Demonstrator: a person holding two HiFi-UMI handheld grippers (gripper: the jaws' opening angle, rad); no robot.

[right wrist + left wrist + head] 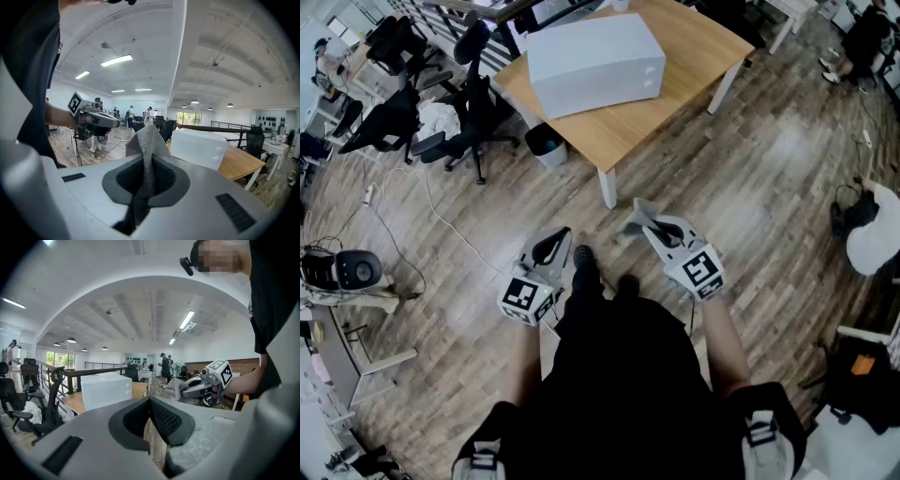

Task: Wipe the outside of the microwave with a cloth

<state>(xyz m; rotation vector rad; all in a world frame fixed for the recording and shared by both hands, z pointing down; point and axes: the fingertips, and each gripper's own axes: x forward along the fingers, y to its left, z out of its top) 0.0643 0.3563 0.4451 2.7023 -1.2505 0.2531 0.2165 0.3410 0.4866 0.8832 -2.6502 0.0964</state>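
Clamps a grey cloth between the right gripper jaws, folds standing up above them. Looks beyond at a white microwave on a wooden table, to the right. Shows the left gripper at left, hand-held, well apart from the cloth.

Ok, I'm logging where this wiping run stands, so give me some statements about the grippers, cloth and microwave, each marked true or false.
1. The right gripper is shut on the grey cloth. True.
2. The left gripper holds a second cloth. False: its jaws are together with nothing between them.
3. The microwave stands on the wooden table. True.
4. The cloth is pressed against the microwave. False: it is held short of the table, over the floor.
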